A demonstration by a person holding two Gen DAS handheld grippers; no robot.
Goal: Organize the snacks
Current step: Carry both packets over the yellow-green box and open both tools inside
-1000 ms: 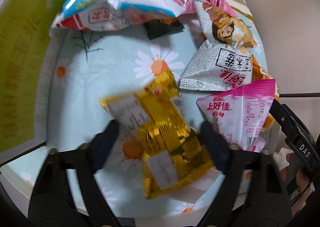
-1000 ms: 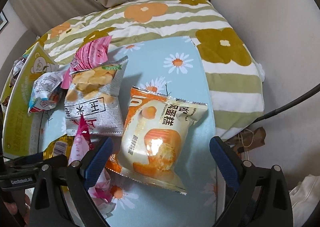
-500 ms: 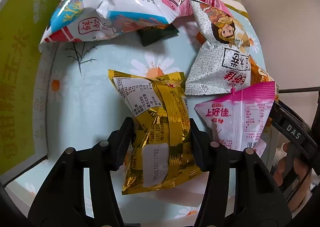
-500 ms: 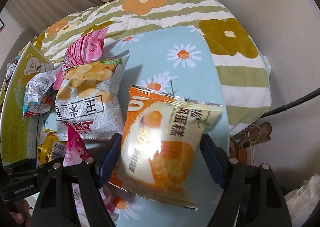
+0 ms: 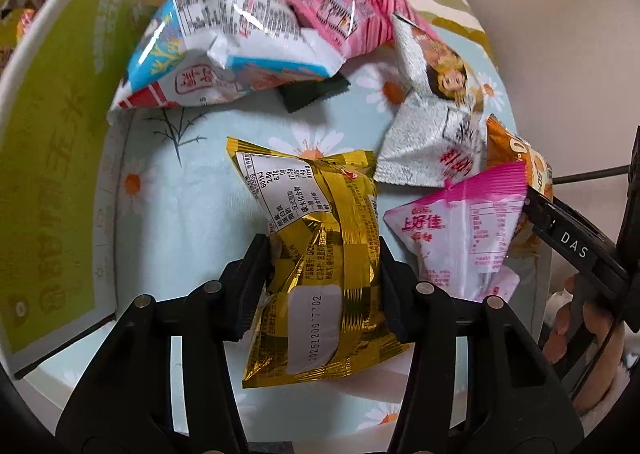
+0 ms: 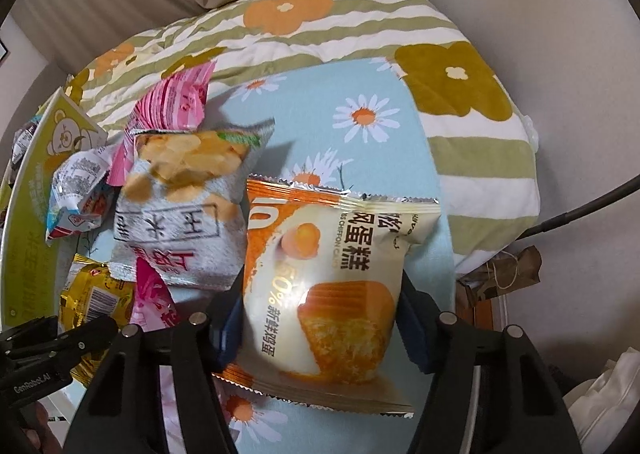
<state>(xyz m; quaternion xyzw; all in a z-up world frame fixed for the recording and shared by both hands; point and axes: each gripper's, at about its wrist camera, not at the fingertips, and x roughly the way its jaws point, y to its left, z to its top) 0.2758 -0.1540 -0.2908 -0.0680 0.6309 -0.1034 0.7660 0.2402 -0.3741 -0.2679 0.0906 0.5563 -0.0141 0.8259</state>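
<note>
Foil snack packet (image 5: pixel 320 254) is sitting between the left gripper (image 5: pixel 320 286) pads, lying on the daisy cloth (image 5: pixel 168 206); cardboard box flap (image 5: pixel 44 158) is standing to its left; crumpled packet (image 5: pixel 216 50) and striped packet (image 5: pixel 344 10) are lying behind it, a small dark sachet (image 5: pixel 314 92) tucked under their edge; chips bag (image 5: pixel 432 134) and small sealed packet (image 5: pixel 464 230) are lying to its right; cake packet (image 6: pixel 332 274) is sitting between the right gripper (image 6: pixel 320 330) pads, right of the chips bag; floral quilt (image 6: pixel 360 26) is lying behind.

Two close, downward wrist views
</note>
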